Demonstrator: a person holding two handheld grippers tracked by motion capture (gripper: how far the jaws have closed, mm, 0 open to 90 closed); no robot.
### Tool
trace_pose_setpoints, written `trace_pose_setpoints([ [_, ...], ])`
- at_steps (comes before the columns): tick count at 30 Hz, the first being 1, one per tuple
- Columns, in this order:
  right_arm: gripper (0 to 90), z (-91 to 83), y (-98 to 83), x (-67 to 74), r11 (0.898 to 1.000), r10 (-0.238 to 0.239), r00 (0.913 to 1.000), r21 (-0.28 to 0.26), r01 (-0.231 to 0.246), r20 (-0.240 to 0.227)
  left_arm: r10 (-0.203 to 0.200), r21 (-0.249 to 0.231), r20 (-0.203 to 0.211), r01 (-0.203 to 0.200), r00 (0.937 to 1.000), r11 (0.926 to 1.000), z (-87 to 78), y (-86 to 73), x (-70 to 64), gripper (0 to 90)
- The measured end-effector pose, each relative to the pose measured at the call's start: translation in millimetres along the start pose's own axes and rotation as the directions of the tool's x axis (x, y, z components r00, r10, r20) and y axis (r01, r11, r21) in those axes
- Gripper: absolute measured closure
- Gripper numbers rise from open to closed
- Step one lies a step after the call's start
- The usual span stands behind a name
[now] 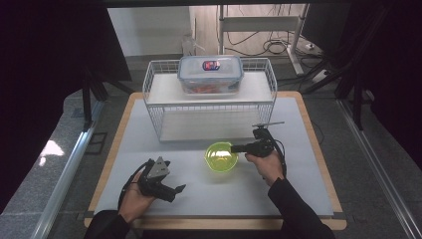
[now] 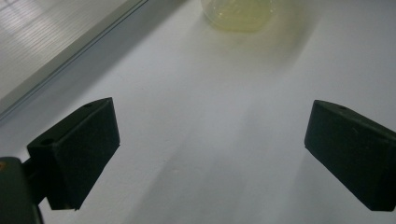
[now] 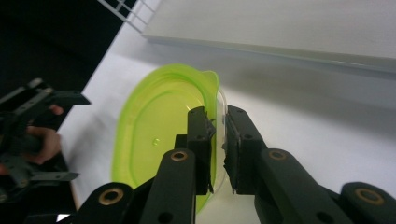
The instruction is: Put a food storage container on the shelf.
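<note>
A translucent green bowl [image 1: 221, 157] sits on the white mat in front of the wire rack. My right gripper [image 1: 235, 148] reaches in from the right and is shut on the bowl's right rim. The right gripper view has its two black jaws [image 3: 218, 119] pinching the rim of the green bowl [image 3: 154, 135], one pad inside and one outside. My left gripper [image 1: 174, 177] rests low at the front left, held in a hand, well apart from the bowl. In its own view the left gripper [image 2: 210, 135] stands wide open over bare mat, with the bowl [image 2: 238, 14] far ahead.
A white wire rack [image 1: 209, 99] with two shelves stands behind the bowl. A clear box with a blue-rimmed lid [image 1: 210, 73] sits on its top shelf. The wooden table edge [image 1: 318, 164] frames the mat. The other hand and gripper [image 3: 32, 135] lie beyond the bowl.
</note>
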State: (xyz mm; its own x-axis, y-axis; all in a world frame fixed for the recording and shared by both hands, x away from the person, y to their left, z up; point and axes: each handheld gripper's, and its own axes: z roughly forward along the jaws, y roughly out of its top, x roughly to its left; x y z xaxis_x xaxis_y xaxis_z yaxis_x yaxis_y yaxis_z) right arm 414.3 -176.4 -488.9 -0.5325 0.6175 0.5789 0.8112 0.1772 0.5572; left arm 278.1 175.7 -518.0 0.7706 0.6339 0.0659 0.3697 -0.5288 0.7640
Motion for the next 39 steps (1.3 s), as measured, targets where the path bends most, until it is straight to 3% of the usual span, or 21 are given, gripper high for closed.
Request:
trace_pose_setpoints([
  [3,82.3,-1.4,1.1,3.7,1.000,-0.002,0.9997,-0.010,0.002,-0.023,-0.001,-0.002,0.000,0.001,1.0000,1.0000,-0.1,0.0,0.1,3.2],
  [7,82.5,-5.6,2.9,6.8,1.000,-0.020,0.9998,-0.023,0.020,-0.008,0.001,0.001,0.000,-0.001,1.0000,1.0000,0.1,0.0,0.0,3.2],
  [13,82.7,-17.5,7.2,10.2,0.998,-0.020,0.9991,-0.062,0.018,-0.036,0.000,0.000,0.000,0.000,1.0000,1.0000,0.3,0.0,0.2,3.2],
  [24,84.0,-40.7,23.0,33.5,0.993,-0.046,0.9931,-0.117,0.033,-0.108,-0.018,-0.031,0.000,0.018,0.9998,0.9994,-3.1,0.4,2.0,3.0],
  [31,84.0,-48.7,29.5,42.4,0.990,-0.067,0.9928,-0.129,0.054,-0.100,-0.016,-0.033,0.000,0.016,0.9999,0.9993,-3.4,0.6,1.6,3.0],
  [39,84.0,-57.3,31.6,46.7,0.985,-0.077,0.9891,-0.161,0.056,-0.126,-0.015,-0.027,0.002,0.015,0.9999,0.9995,-2.6,0.4,1.5,3.0],
])
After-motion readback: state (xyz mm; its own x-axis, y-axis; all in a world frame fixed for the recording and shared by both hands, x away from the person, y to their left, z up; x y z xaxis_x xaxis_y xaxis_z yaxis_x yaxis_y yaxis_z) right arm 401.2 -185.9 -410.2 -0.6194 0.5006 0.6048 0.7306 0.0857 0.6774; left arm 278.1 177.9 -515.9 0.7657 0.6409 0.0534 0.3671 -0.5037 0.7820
